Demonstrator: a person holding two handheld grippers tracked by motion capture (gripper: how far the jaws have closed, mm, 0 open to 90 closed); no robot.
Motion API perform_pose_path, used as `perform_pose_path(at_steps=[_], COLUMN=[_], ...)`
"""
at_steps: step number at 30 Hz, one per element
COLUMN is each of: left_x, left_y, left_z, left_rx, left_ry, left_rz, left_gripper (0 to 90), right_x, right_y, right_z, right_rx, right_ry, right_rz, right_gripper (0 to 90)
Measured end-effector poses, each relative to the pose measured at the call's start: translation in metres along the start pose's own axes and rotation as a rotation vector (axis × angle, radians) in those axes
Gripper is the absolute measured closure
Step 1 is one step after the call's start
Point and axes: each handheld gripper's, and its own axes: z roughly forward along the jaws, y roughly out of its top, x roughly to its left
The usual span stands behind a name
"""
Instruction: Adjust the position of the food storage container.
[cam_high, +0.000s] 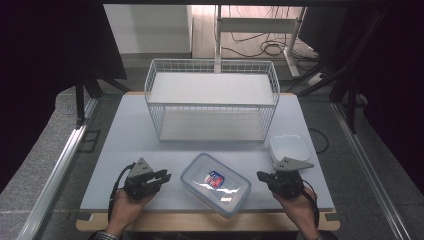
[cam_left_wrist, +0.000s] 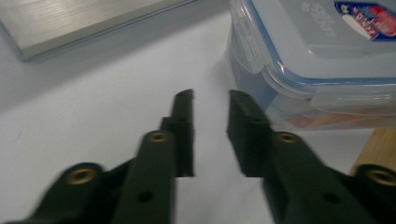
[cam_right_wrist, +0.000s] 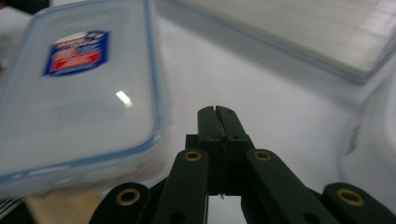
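So the clear rectangular plastic food container with the blue-rimmed lid (cam_high: 215, 184) sits on the table's front edge, right between both grippers. Left gripper (cam_left_wrist: 211, 95) has its jaws a bit apart with nothing in them, tips just beside the container's corner, maybe touching, hard to say. Right gripper (cam_right_wrist: 217, 110) is pressed fully together and empty, near the container's other side.

A white wire basket (cam_high: 212, 100) stands behind, a white square bowl (cam_high: 290, 148) at right.

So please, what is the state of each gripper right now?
Left gripper: open with a narrow gap, holding nothing, beside the lidded plastic container.
Right gripper: closed, holding nothing.
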Motion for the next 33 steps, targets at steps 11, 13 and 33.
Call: perform_pose_path(at_steps=[11, 13, 33], left_x=[0.0, -0.003, -0.02], left_y=[0.011, 0.012, 0.011], left_z=[0.024, 0.03, 0.031], left_rx=[0.043, 0.055, 0.104], left_ry=[-0.035, -0.049, -0.033], left_rz=[0.017, 0.027, 0.028], left_gripper=[86.1, 86.1, 87.6], right_x=[0.029, 0.032, -0.008], right_y=[-0.021, -0.023, 0.007], right_z=[0.003, 0.006, 0.043], right_rx=[0.134, 0.149, 0.156], right_ry=[0.072, 0.087, 0.011], right_rz=[-0.007, -0.006, 0.014], right_gripper=[89.6, 89.6, 89.4])
